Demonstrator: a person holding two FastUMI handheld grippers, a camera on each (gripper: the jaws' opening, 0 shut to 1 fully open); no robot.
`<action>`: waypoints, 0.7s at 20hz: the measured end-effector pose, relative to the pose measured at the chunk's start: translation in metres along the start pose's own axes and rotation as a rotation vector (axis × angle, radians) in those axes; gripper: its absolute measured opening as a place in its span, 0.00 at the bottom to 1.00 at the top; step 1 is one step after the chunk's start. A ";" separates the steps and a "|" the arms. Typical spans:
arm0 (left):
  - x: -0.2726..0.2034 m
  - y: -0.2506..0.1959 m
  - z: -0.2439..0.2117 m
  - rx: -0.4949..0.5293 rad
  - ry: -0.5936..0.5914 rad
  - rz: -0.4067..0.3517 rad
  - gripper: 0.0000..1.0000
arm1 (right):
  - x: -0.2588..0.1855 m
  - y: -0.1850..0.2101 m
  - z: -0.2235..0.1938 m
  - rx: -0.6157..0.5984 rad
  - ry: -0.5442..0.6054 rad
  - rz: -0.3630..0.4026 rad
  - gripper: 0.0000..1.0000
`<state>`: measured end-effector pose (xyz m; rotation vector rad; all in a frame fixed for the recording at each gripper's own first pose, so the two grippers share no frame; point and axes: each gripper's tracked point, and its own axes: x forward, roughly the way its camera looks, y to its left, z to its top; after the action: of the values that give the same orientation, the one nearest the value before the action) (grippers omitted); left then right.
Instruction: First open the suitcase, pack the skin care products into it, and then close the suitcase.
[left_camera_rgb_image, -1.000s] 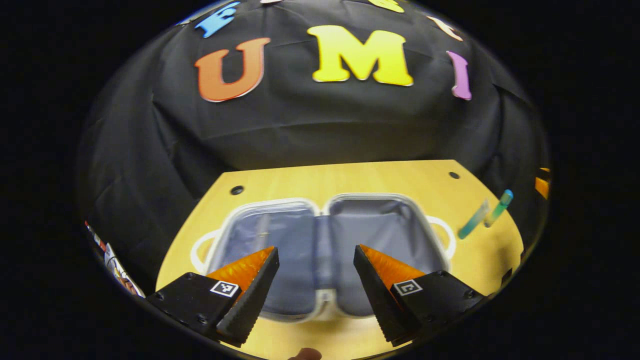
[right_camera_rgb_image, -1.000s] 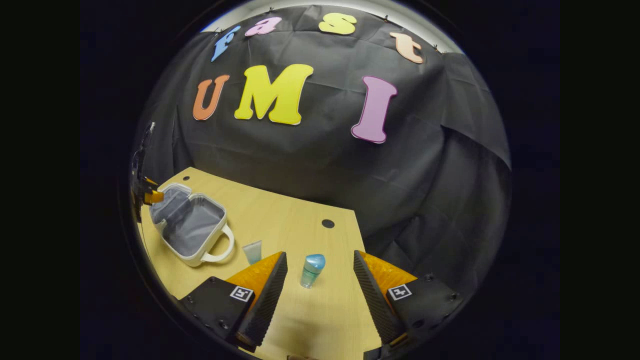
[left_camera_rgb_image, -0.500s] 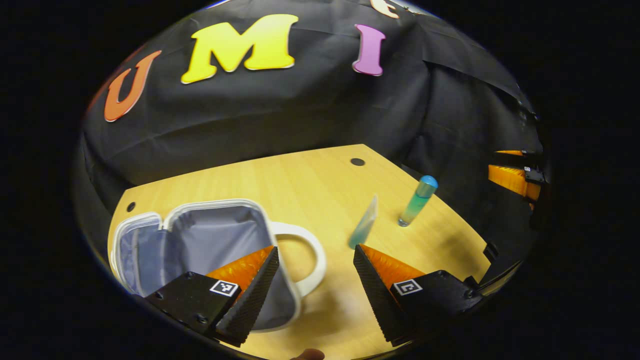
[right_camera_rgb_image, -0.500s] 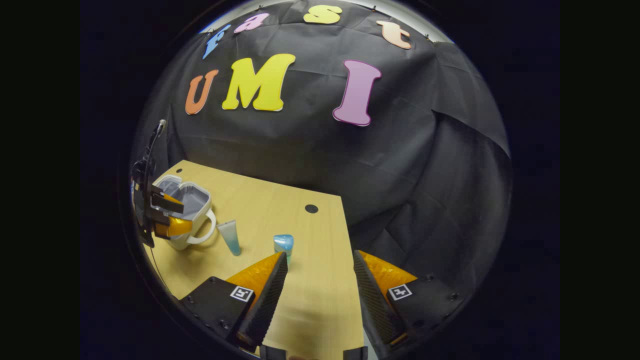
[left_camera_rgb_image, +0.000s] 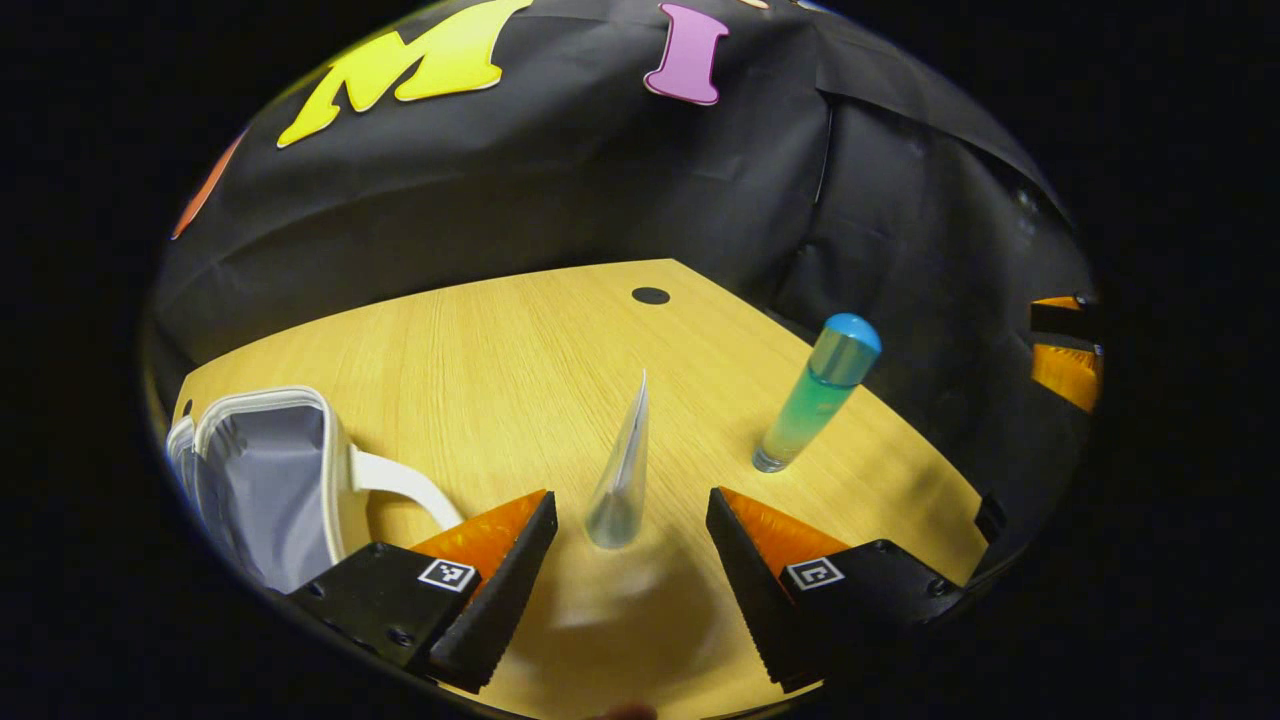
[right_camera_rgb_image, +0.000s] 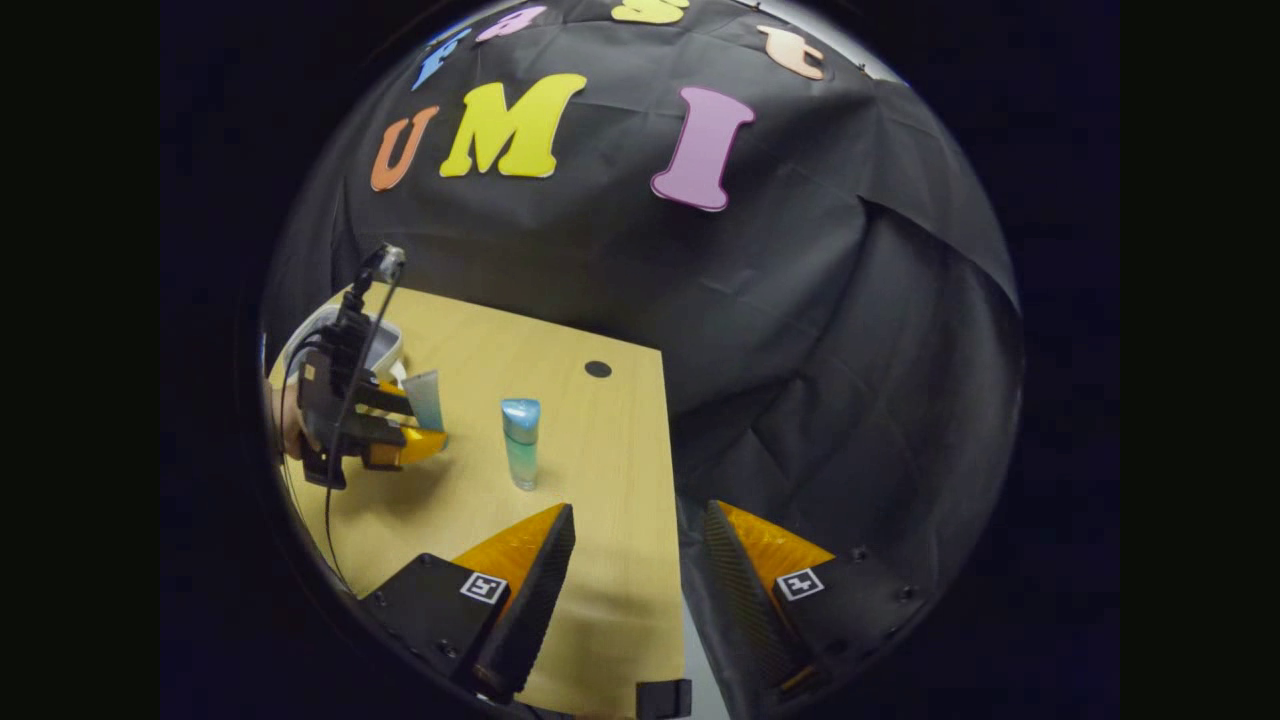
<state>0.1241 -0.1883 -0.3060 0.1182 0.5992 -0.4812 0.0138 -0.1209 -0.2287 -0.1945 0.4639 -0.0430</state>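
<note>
The white suitcase (left_camera_rgb_image: 262, 478) lies open at the left, grey lining up, its handle (left_camera_rgb_image: 400, 480) toward me. A flat translucent tube (left_camera_rgb_image: 625, 450) stands on its cap just beyond and between the tips of my open left gripper (left_camera_rgb_image: 630, 505); neither finger touches it. To its right stands a green bottle with a blue cap (left_camera_rgb_image: 815, 405). In the right gripper view, my open right gripper (right_camera_rgb_image: 632, 590) hovers empty over the table's right edge, well short of the bottle (right_camera_rgb_image: 520, 440). The left gripper (right_camera_rgb_image: 415, 425) and the tube (right_camera_rgb_image: 425, 398) are farther left.
The wooden table (left_camera_rgb_image: 520, 350) ends at black cloth behind and to the right; its right edge (right_camera_rgb_image: 668, 500) runs between my right fingers. A hand (right_camera_rgb_image: 285, 430) holds the left gripper, with a cable rising from it. The suitcase rim (right_camera_rgb_image: 385, 340) shows behind that.
My left gripper has swung right, from over the open suitcase to the tube, which now stands between its tips. My right gripper has drawn back from the bottle toward the table's right edge.
</note>
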 end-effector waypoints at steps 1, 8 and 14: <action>0.008 0.001 -0.004 -0.013 0.013 0.006 0.97 | 0.003 -0.001 -0.004 -0.010 0.008 0.007 0.79; 0.028 0.013 -0.010 -0.027 0.027 0.075 0.67 | 0.022 0.005 -0.013 -0.076 0.017 0.085 0.79; 0.008 0.005 -0.011 -0.124 0.029 0.091 0.42 | 0.062 0.059 0.019 -0.045 -0.012 0.217 0.79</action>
<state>0.1258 -0.1846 -0.3198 0.0344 0.6478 -0.3535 0.0778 -0.0653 -0.2506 -0.1878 0.4722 0.1811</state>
